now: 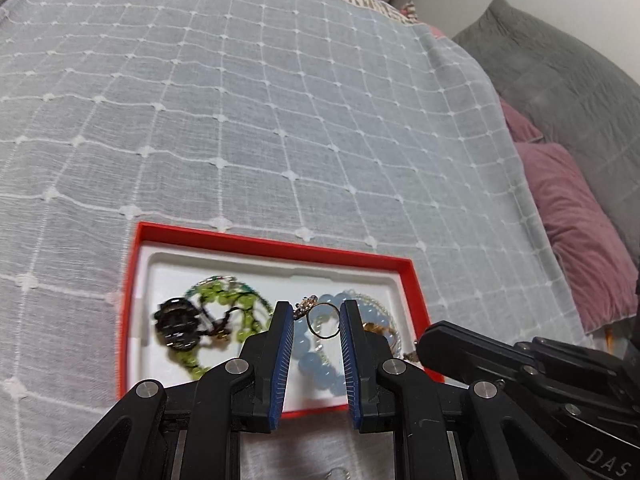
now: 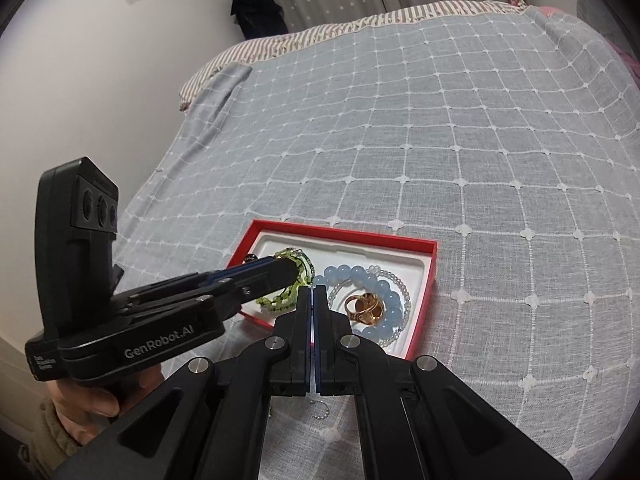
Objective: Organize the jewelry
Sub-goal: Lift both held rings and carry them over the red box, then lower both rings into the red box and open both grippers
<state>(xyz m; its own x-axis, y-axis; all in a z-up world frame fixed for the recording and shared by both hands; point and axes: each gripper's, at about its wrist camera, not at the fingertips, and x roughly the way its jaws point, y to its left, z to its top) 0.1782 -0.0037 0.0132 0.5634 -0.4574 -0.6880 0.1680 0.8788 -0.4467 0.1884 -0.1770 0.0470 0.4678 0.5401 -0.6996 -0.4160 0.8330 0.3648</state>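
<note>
Left claw (image 1: pixel 314 316), marked "GenRobot.AI", pinches a gold ring (image 1: pixel 323 320); right claw (image 2: pixel 312 294) closed, empty.

A red box (image 2: pixel 420 304) with a white inside holds green beads (image 2: pixel 280 300) and blue beads (image 2: pixel 384 288). The blanket (image 2: pixel 440 140) is grey with white squares.

Soft, even indoor light; fisheye-bent edges; black bracelet (image 1: pixel 178 323) motion-blurred.

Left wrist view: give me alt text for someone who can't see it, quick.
The left gripper holds a thin gold ring between its blue pads, above a red box with a white tray of jewelry: a green bead bracelet, a dark ornament and a pale blue bead bracelet. The box sits on a grey checked bedspread; the right gripper enters from the right.
</note>
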